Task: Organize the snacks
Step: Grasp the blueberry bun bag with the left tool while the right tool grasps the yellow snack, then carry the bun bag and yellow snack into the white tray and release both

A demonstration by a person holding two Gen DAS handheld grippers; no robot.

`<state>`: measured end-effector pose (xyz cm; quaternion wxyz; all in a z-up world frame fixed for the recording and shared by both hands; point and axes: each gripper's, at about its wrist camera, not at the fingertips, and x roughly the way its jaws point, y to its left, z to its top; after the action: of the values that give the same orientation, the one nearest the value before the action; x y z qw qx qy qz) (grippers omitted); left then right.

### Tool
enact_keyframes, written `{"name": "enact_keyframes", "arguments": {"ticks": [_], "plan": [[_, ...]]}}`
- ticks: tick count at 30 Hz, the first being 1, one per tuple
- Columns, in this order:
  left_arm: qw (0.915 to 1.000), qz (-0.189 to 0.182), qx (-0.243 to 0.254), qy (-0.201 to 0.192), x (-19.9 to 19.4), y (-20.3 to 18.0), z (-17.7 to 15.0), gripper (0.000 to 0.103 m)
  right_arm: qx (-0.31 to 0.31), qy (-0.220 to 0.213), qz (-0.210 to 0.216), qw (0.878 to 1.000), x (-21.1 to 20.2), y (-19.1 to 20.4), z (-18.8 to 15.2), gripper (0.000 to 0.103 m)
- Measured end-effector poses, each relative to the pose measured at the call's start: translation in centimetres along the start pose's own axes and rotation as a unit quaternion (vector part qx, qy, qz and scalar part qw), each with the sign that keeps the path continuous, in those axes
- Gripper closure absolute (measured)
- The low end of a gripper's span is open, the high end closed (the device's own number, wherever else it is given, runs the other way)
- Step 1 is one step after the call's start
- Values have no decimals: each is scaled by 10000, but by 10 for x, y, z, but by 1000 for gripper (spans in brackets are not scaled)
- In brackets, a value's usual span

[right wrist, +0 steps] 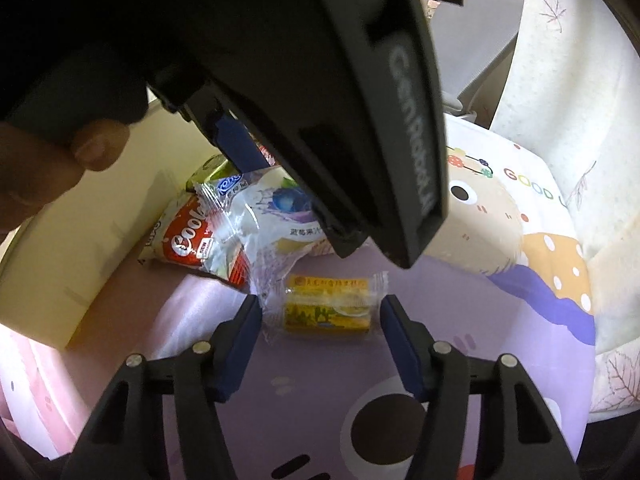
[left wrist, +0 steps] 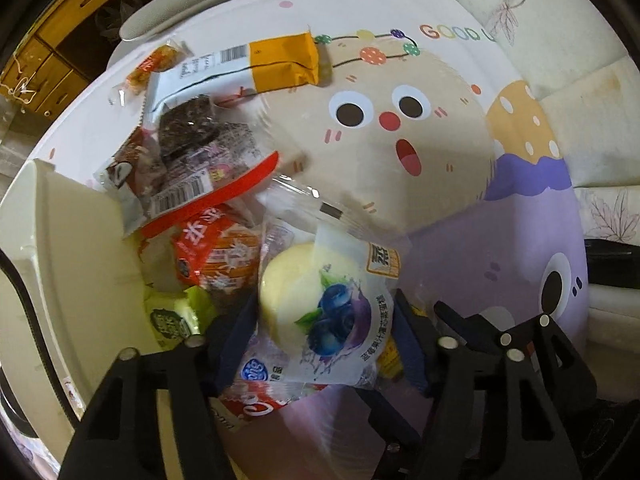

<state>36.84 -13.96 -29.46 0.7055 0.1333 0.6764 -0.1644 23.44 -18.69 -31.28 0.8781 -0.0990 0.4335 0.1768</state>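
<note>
Blueberry cake packet [left wrist: 320,312] tops the snack pile; yellow packet [right wrist: 328,306] lies apart.

The left wrist view looks straight down, close over the snack pile [left wrist: 200,200] on the cartoon-printed table [left wrist: 400,152]. The right wrist view slants down (equally near); both share the blueberry cake packet [right wrist: 276,208].

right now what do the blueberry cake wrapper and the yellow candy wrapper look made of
Blueberry cake wrapper: thin clear plastic film, glossy; the pale cake shows through and creases glint. Yellow candy wrapper: likely printed plastic film with clear crimped ends, shiny; a foil backing cannot be ruled out.
</note>
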Motion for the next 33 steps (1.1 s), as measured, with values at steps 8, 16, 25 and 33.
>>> {"name": "enact_keyframes", "arguments": {"ticks": [8, 16, 25, 33], "plan": [[9998, -49, -176, -6, 3, 4, 2, 55, -8, 45, 67, 10000, 0, -14, -2, 48], [9981, -275, -538, -122, -20, 21, -1, 56, -145, 161, 127, 9997, -2, -17, -2, 52], [9925, -651, -1019, -174, -57, 42, -21, 56, -186, 547, 325, 9978, -7, -10, -2, 55], [9894, -834, -1165, -229, -94, 52, -53, 56, -36, 749, 339, 9966, -22, 1, 5, 55]]}}
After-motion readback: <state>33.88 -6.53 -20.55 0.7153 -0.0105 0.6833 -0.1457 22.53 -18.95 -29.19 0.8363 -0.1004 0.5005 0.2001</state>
